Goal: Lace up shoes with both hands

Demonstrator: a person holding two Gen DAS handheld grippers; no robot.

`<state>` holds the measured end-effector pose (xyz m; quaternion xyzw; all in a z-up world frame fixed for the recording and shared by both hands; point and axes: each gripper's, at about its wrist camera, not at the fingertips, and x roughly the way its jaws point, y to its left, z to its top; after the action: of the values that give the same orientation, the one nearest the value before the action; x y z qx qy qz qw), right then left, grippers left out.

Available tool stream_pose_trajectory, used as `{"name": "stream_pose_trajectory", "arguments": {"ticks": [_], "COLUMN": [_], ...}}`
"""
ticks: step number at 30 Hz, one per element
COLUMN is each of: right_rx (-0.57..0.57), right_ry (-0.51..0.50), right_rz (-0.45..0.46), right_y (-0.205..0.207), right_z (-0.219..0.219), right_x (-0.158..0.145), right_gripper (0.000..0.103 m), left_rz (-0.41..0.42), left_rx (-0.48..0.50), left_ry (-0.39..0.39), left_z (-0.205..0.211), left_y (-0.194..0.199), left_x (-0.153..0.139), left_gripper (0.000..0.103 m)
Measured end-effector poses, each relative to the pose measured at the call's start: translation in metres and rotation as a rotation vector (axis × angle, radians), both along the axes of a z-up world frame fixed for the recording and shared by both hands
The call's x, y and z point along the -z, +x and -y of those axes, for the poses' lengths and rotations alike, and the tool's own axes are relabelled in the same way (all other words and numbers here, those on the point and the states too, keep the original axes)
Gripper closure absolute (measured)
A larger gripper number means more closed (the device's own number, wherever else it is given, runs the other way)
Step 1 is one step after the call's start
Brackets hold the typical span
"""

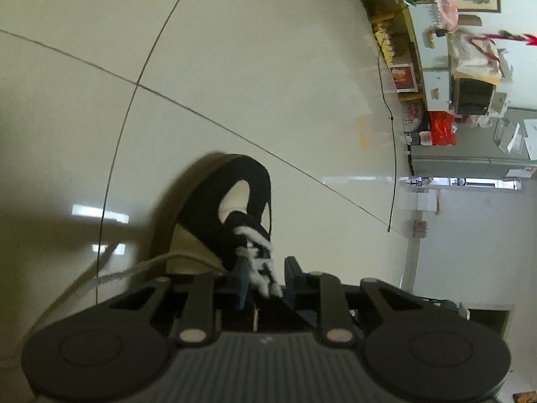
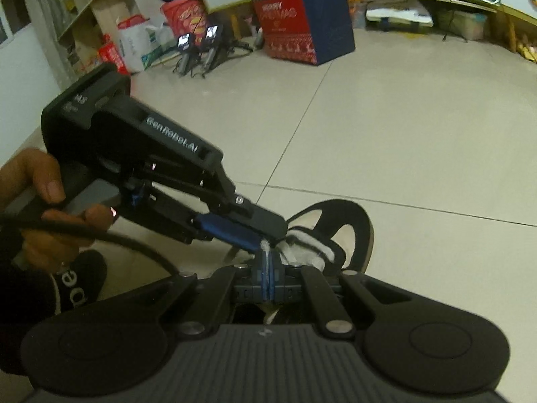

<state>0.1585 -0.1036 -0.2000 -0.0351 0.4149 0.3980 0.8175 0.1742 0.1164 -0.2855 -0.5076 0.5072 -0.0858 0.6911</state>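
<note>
Black & white shoe (image 1: 231, 208) sits on pale tiled floor (image 1: 268, 50), toe pointing away from both cams. Its white lace (image 1: 258, 255) criss-crosses the tongue right in front of the grippers.

Left gripper (image 1: 266, 273): fingers apart, w/ a clear gap btwn the blue pads (image 1: 242, 282). The laced section runs into that gap, a frayed white bit lying btwn the two fingers near their tips; can't tell if either pad touches it. A loose lace end (image 1: 110, 275) trails off to the left over the floor, past the finger base.

Right gripper (image 2: 267, 268): fingers pressed together, pinching a thin white strand of lace btwn the blue pads; a frayed tuft sticks up just above the tips. Shoe lies directly ahead of those tips, laced tongue just beyond & slightly right.

In right wrist view the left gripper (image 2: 268, 231) comes in from the left, angled down, its tips just above & touching-close to the right gripper's tips, over the same lace spot. Person's left hand (image 2: 43, 201) wraps its handle; a black cable (image 2: 110, 238) runs off it. Second black shoe (image 2: 80, 282) lies lower left, partly hidden.

Background: red/navy box (image 2: 302, 16) & cluttered shelves (image 2: 84, 16) along far wall.
</note>
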Motion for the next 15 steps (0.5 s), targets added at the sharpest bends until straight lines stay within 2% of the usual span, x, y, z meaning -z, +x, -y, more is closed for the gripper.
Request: {"name": "stream_pose_trajectory", "arguments": {"ticks": [4, 10, 11, 15], "right_rx": [0.011, 0.018, 0.015, 0.005], "right_ry": [0.007, 0.013, 0.014, 0.016], "right_rz": [0.004, -0.004, -0.013, -0.029], "right_y": [0.003, -0.001, 0.000, 0.005], "right_z": [-0.004, -0.005, -0.005, -0.006], "right_x": [-0.002, 0.000, 0.002, 0.003], "right_gripper": [0.101, 0.100, 0.097, 0.095], "left_rz": [0.000, -0.040, -0.048, -0.067], "left_rx": [-0.029, -0.034, -0.038, -0.064], "left_ry": [0.011, -0.012, -0.019, -0.045], "left_z": [-0.008, -0.007, -0.008, -0.012], "left_y": [-0.002, -0.005, -0.005, -0.003], "left_x": [-0.003, 0.005, 0.007, 0.009], "left_gripper": [0.096, 0.098, 0.100, 0.100]}}
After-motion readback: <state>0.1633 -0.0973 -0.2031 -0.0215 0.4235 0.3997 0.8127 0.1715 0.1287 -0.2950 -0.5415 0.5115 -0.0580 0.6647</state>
